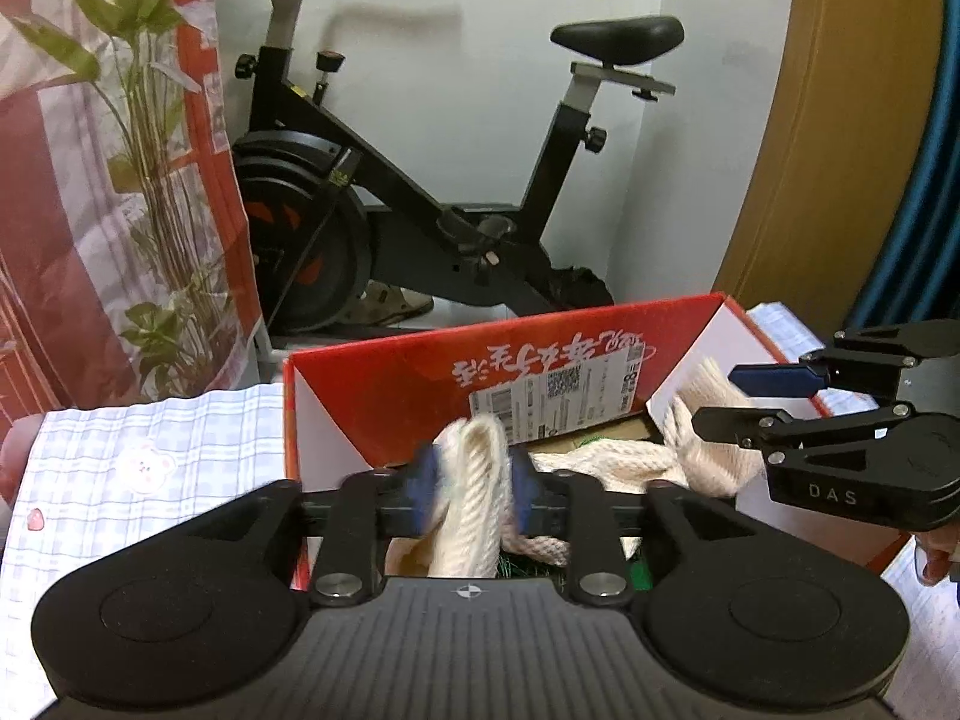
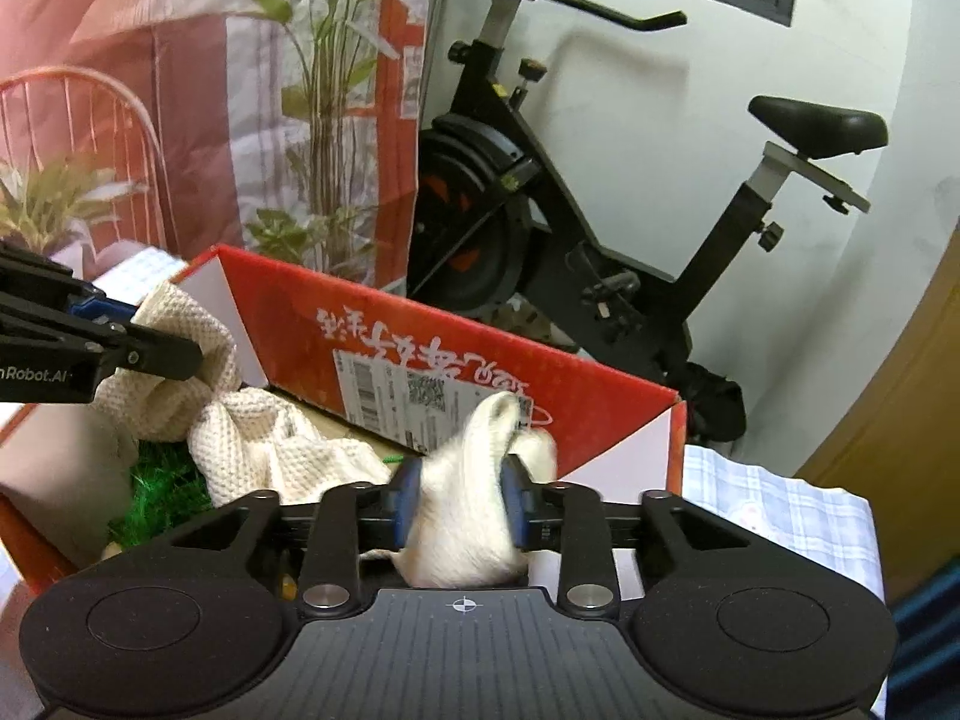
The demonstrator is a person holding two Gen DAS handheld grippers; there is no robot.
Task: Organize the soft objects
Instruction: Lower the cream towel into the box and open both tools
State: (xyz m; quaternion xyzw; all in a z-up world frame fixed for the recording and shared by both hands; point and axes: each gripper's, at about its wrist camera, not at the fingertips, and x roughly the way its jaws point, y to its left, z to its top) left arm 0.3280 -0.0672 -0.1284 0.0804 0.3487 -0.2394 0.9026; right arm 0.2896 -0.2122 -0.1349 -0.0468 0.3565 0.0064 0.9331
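A cream knitted cloth [image 1: 606, 462] hangs over an open red cardboard box [image 1: 384, 384]. My left gripper [image 1: 474, 483] is shut on one bunched end of the cloth [image 1: 474, 498]. My right gripper [image 2: 459, 498] is shut on the other end [image 2: 468, 516]. The cloth [image 2: 258, 438] sags between them into the box [image 2: 600, 414]. The right gripper shows in the left wrist view [image 1: 750, 399] pinching the cloth, and the left gripper shows in the right wrist view [image 2: 156, 336]. Green fluffy material [image 2: 156, 492] lies in the box under the cloth.
The box stands on a blue-checked tablecloth [image 1: 150, 468]. A black exercise bike [image 1: 420, 180] stands behind against the white wall. A red and white plastic sheet [image 1: 90, 180] covers a plant at left. A wooden door [image 1: 840, 120] is at right.
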